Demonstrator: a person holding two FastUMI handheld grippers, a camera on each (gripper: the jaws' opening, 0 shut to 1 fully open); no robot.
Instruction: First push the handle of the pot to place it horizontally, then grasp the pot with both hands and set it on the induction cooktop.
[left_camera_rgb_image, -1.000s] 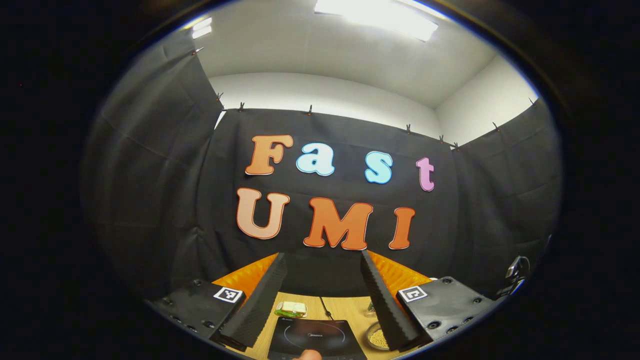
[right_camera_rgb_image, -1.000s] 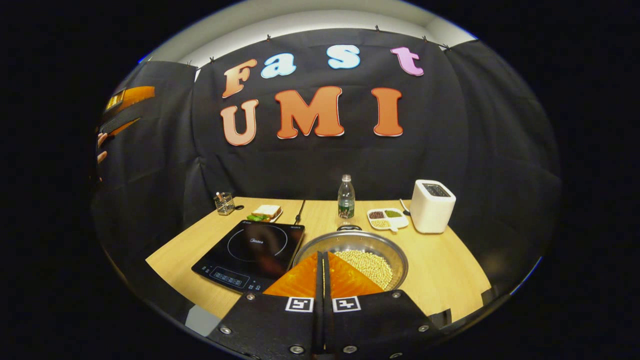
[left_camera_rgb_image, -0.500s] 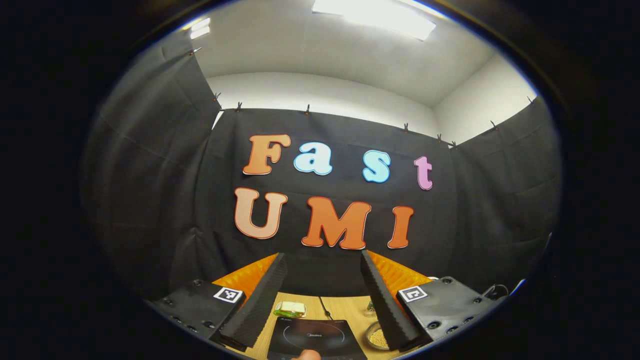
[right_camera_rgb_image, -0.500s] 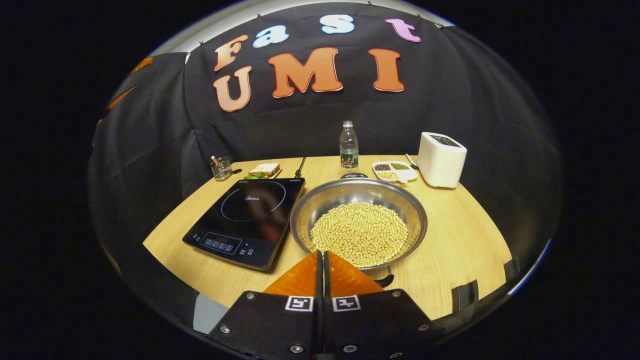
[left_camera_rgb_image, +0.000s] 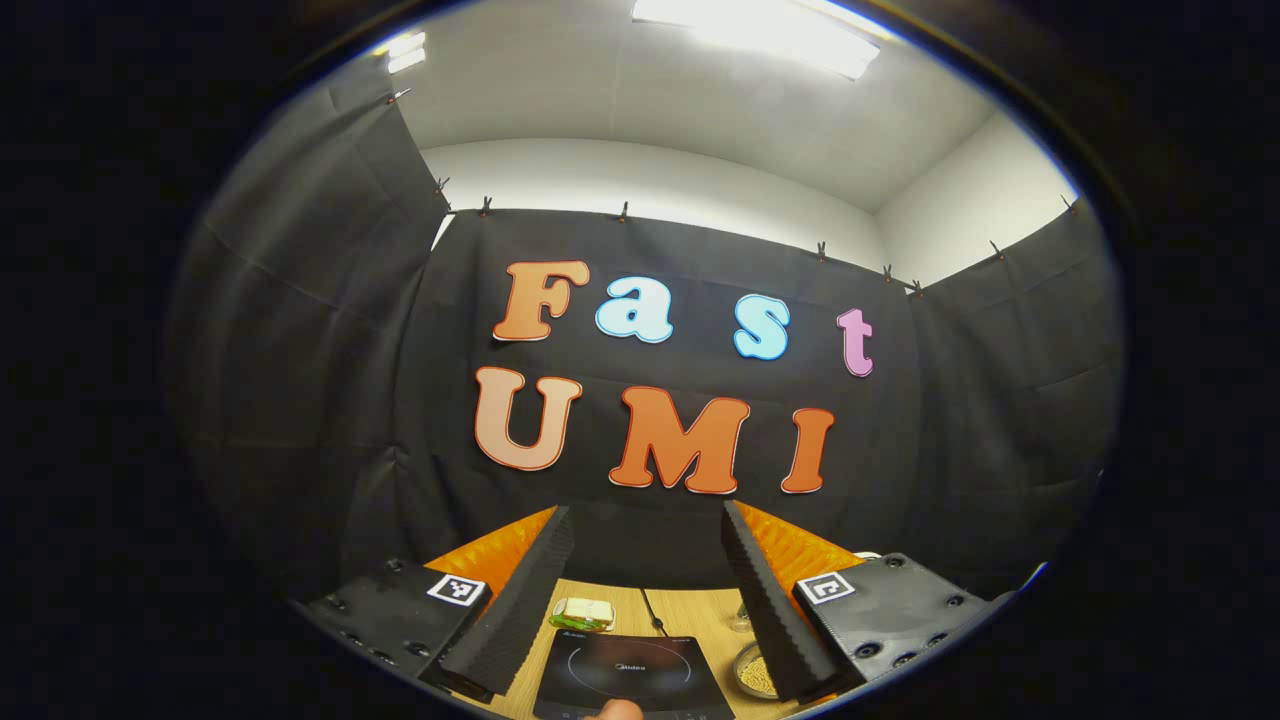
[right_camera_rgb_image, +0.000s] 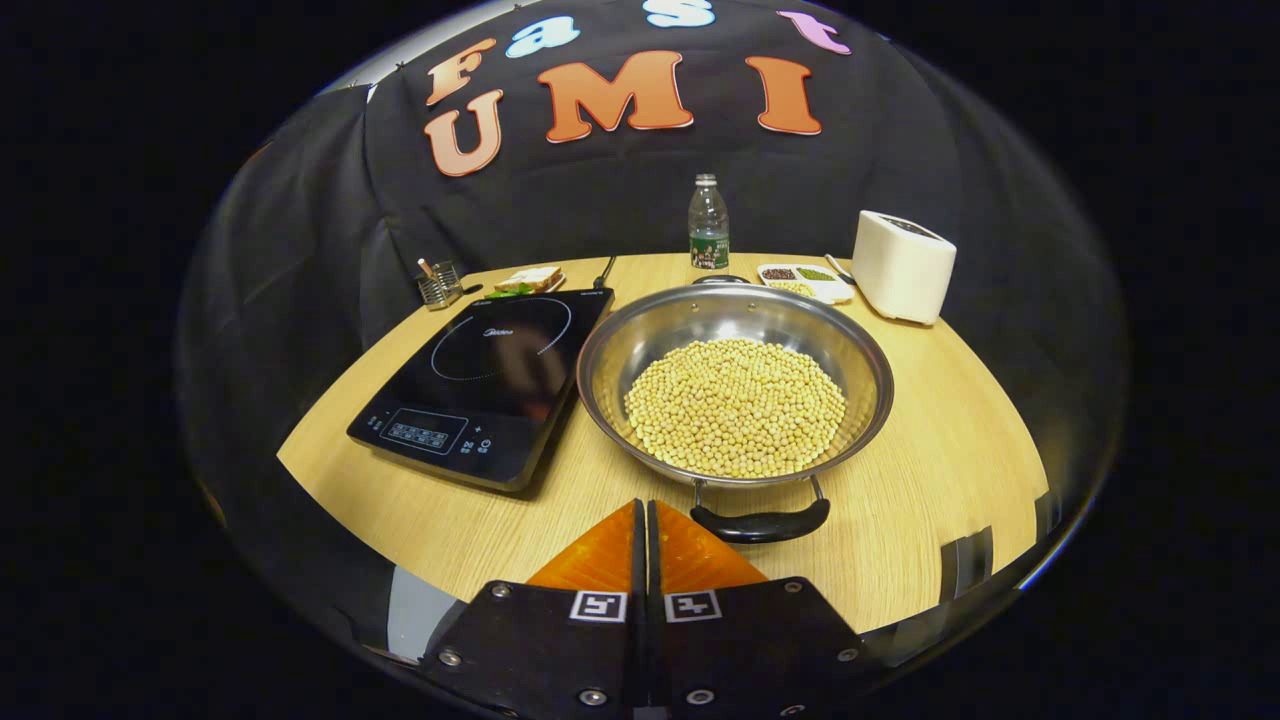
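In the right gripper view a steel pot (right_camera_rgb_image: 655, 325) full of pale beans (right_camera_rgb_image: 735, 405) rests on the wooden table (right_camera_rgb_image: 950, 470), right of the black induction cooktop (right_camera_rgb_image: 480, 375). Its near black handle (right_camera_rgb_image: 762, 524) points toward me, and the far handle (right_camera_rgb_image: 720, 279) sits at the opposite rim. My right gripper (right_camera_rgb_image: 645, 506) is shut and empty, hovering just short and left of the near handle. My left gripper (left_camera_rgb_image: 644, 510) is open and held high, aimed at the booth wall. Below it lie the cooktop (left_camera_rgb_image: 625, 675) and part of the pot (left_camera_rgb_image: 755, 676).
Along the table's back edge stand a water bottle (right_camera_rgb_image: 708, 222), a divided dish of beans (right_camera_rgb_image: 805, 280), a white appliance (right_camera_rgb_image: 903, 265), a sandwich plate (right_camera_rgb_image: 528, 280) and a small glass holder (right_camera_rgb_image: 438, 285). A cable (right_camera_rgb_image: 603, 272) runs behind the cooktop.
The right gripper has come closer and tipped downward, so the whole pot and its near handle now show. It stays shut. The left gripper has hardly moved.
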